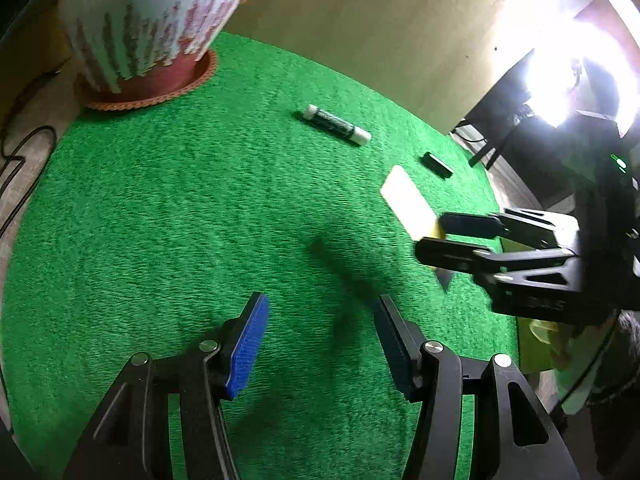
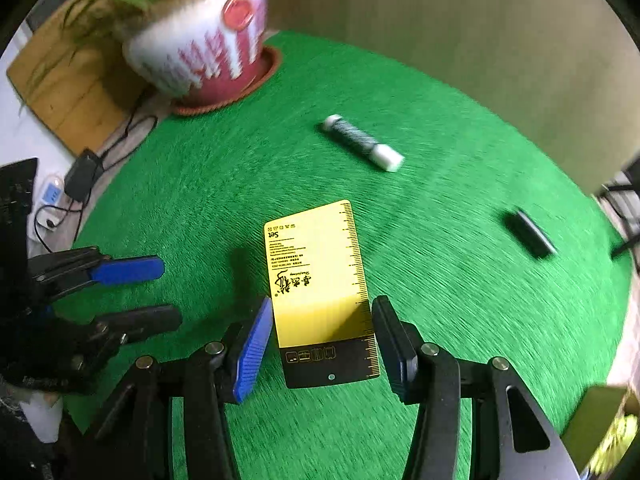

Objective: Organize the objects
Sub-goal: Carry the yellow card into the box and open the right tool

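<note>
A yellow and black card [image 2: 320, 280] sits edge to edge between the pads of my right gripper [image 2: 320, 340], which is shut on it and holds it above the green mat [image 2: 440, 320]. In the left wrist view the same card [image 1: 412, 204] sticks out of the right gripper [image 1: 436, 236], off the mat. My left gripper [image 1: 320, 344] is open and empty over the mat's near part. A dark tube with white ends [image 1: 337, 125] lies on the far mat; it shows in the right wrist view [image 2: 362, 142]. A small black block [image 1: 437, 165] lies further right, also in the right wrist view [image 2: 529, 234].
A potted plant in a white and red pot [image 1: 148, 28] stands on a saucer at the mat's far left corner [image 2: 208, 52]. Cables and a charger [image 2: 82, 176] lie off the mat at left. A beige wall [image 2: 440, 20] stands behind the table.
</note>
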Tool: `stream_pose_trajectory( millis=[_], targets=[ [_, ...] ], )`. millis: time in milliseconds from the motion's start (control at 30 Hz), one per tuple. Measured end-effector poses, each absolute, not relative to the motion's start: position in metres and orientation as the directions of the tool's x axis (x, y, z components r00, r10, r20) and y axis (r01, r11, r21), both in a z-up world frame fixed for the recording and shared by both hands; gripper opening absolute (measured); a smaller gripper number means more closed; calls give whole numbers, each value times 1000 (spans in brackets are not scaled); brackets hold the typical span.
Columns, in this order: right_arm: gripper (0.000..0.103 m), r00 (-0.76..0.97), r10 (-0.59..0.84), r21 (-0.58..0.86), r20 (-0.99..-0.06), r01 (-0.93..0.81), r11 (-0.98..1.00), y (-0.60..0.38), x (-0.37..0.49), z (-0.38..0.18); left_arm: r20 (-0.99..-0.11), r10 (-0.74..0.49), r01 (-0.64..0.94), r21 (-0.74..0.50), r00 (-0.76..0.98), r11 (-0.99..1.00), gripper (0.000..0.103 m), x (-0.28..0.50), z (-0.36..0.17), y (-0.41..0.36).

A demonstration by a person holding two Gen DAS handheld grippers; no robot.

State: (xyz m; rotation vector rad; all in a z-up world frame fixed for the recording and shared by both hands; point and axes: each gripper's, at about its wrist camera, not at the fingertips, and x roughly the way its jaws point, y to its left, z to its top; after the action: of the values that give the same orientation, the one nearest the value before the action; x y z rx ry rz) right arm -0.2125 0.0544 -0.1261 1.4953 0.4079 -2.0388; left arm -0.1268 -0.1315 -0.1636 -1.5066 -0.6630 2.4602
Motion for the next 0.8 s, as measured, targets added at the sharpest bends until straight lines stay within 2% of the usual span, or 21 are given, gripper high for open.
stream_pose_trajectory(
  millis=[400,800],
  targets=[
    [47,-336,-298,172,-893,357,-918,183,-184,-92,-796,421,-21,-459,-434,-888,58,-143,-154,-75],
    [47,-419,-142,136,-897,45,-990,342,-120,-79,-800,461,-116,-454,-384,-883,58,-157,-151,-16]
  ],
)
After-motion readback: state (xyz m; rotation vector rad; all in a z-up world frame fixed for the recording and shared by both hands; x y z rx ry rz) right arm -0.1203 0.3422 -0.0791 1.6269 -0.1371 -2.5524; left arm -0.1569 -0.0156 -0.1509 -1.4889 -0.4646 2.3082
